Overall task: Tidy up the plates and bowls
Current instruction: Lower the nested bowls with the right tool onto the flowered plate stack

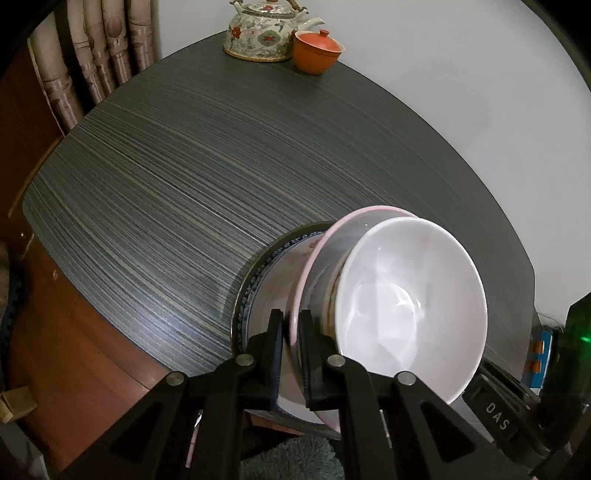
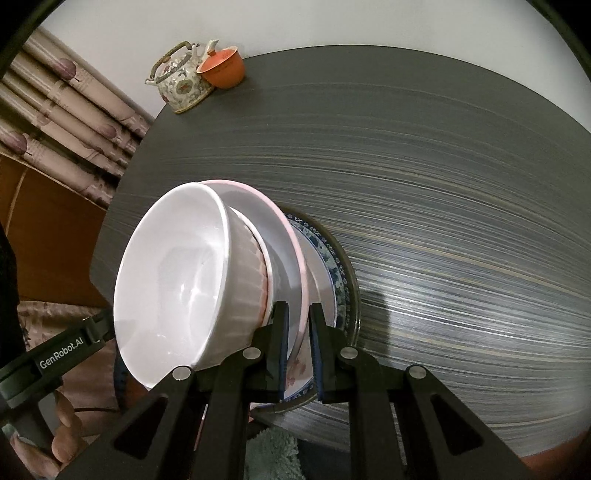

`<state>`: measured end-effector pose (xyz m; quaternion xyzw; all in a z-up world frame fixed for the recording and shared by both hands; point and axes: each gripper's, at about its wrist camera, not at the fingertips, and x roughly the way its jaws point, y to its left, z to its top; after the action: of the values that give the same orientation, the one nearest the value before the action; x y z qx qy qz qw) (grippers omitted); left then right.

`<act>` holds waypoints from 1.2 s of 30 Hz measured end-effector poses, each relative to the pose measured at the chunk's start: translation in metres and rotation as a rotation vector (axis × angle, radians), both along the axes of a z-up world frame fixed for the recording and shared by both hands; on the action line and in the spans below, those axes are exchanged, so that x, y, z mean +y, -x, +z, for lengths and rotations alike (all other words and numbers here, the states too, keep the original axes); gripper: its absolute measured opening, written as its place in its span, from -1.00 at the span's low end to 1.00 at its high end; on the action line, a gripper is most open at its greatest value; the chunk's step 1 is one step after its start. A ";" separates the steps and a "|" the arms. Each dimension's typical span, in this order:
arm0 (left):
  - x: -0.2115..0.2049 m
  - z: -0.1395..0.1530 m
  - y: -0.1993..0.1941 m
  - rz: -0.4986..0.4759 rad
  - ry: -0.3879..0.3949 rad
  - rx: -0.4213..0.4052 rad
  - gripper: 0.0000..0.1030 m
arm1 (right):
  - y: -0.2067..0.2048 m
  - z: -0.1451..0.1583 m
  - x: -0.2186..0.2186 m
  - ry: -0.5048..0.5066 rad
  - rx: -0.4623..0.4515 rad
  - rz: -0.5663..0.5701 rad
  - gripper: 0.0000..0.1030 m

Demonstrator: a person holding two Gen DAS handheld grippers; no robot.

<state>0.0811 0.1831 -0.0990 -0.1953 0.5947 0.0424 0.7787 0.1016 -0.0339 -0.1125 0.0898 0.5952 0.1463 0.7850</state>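
A pink-rimmed plate (image 1: 369, 211) carries a white bowl (image 1: 410, 306), and both my grippers hold it at opposite edges. My left gripper (image 1: 291, 322) is shut on the plate's near rim. In the right wrist view my right gripper (image 2: 298, 314) is shut on the pink-rimmed plate (image 2: 281, 218), with the ribbed white bowl (image 2: 177, 280) to its left. Right under the pink plate a blue-patterned plate (image 1: 264, 275) (image 2: 334, 258) lies at the table's near edge. I cannot tell whether the two plates touch.
On the dark striped table (image 1: 184, 166) (image 2: 443, 166), a flowered teapot (image 1: 262, 33) (image 2: 181, 83) and an orange lidded cup (image 1: 317, 51) (image 2: 223, 70) stand at the far corner. A curtain (image 1: 92, 55) hangs beyond the table's left side. A teal rug (image 2: 273, 454) lies below the near edge.
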 end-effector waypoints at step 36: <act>0.018 0.032 0.027 0.022 -0.034 -0.081 -0.53 | 0.014 0.006 -0.010 0.016 -0.032 -0.013 -0.13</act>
<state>0.0539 0.2007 -0.0673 -0.1902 0.5599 0.0529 0.8047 0.0874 -0.0437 -0.1061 0.0851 0.5830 0.1378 0.7962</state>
